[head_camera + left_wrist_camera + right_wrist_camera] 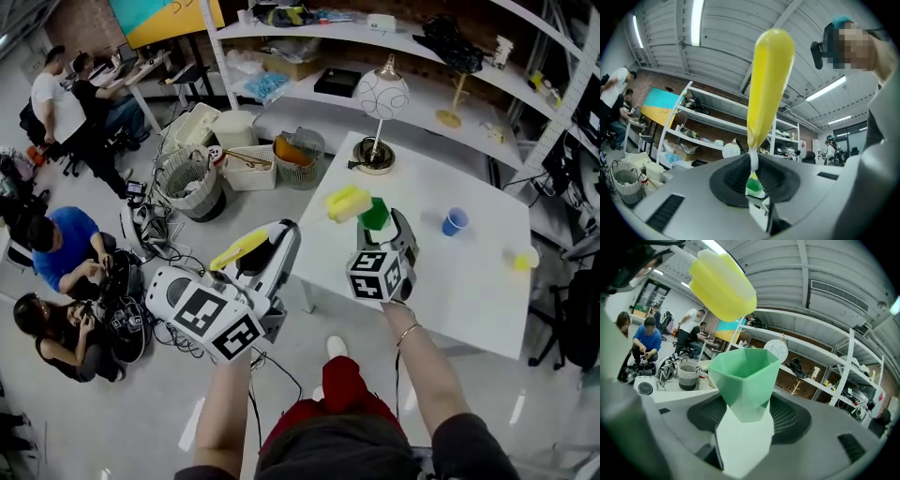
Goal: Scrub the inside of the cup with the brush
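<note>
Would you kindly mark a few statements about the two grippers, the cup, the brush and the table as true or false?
1. The right gripper is shut on the faceted green plastic cup. True.
2. The left gripper is empty. False: it is shut on the yellow-handled brush, clamping its thin white neck.
3. The brush's yellow head is deep inside the green cup. False: it is outside, above the cup's mouth.
4. A small blue cup stands on the white table. True.
5. The white globe lamp lies tipped over. False: it stands upright on the table.
</note>
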### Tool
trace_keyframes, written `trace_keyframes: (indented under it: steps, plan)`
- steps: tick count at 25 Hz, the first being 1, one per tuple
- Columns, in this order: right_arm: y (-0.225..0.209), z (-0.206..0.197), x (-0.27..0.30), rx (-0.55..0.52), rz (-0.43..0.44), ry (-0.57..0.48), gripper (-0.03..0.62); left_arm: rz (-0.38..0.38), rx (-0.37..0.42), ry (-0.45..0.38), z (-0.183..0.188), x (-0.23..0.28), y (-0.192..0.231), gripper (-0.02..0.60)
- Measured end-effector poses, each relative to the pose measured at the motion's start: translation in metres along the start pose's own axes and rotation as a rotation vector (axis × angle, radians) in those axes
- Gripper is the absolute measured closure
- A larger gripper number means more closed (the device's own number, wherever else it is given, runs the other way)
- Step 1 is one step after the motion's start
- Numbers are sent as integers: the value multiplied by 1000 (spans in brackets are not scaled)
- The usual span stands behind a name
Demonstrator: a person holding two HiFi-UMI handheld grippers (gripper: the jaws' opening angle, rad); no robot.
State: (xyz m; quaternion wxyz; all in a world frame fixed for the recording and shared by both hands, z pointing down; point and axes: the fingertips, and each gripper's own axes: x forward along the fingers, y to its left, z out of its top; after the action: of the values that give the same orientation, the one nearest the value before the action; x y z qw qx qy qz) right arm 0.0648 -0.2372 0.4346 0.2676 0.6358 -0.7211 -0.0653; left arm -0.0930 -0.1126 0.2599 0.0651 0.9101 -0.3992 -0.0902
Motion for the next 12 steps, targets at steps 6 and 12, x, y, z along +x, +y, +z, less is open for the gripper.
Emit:
trace_keyframes:
  steps: [6,12]
  plan:
    - [6,2,-18,-75,-3,-16,298,-50,69,104,-14,-4,-21,538]
    - [8,6,-31,-167,-1,-45,298,-112,195,212,-27,2,-36,538]
